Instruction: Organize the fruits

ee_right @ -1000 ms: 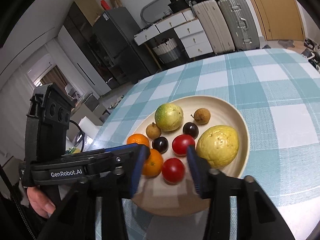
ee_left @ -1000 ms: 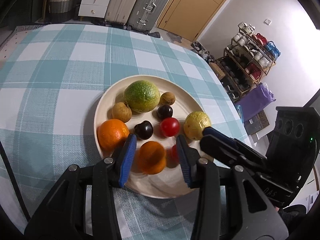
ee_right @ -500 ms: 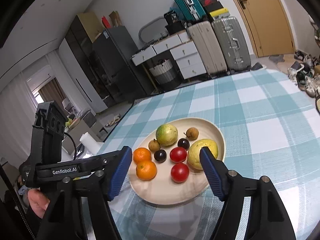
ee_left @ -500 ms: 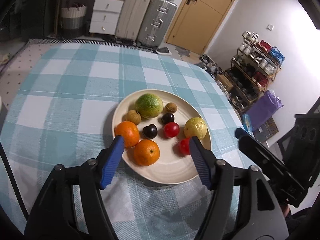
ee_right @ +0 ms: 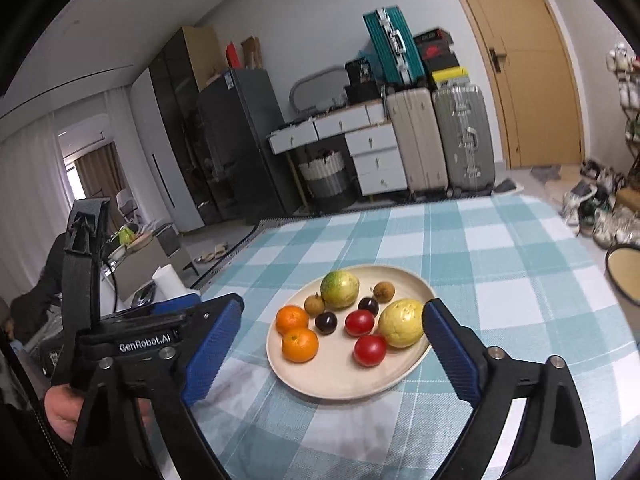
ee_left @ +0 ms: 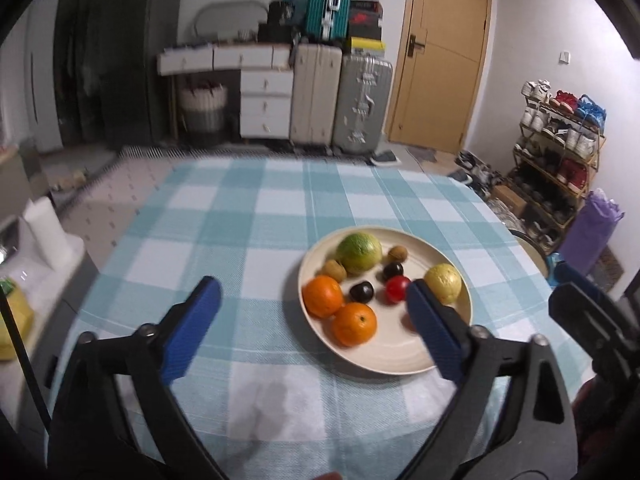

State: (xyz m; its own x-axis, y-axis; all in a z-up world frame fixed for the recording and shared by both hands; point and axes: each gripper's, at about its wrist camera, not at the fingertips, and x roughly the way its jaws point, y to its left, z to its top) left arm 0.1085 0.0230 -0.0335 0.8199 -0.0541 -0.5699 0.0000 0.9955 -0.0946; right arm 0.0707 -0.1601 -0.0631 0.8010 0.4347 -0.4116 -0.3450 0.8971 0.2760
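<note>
— What's on the plate?

— I count nine fruits: two oranges at its left edge, two red tomatoes, two dark plums, two small brown fruits, one green citrus at the far rim and one yellow fruit at the right. All roundish, no clear long axis.

— And the grippers?

— My left gripper and right gripper both have fingers spread wide, empty, above the worktop's near edge.
</note>
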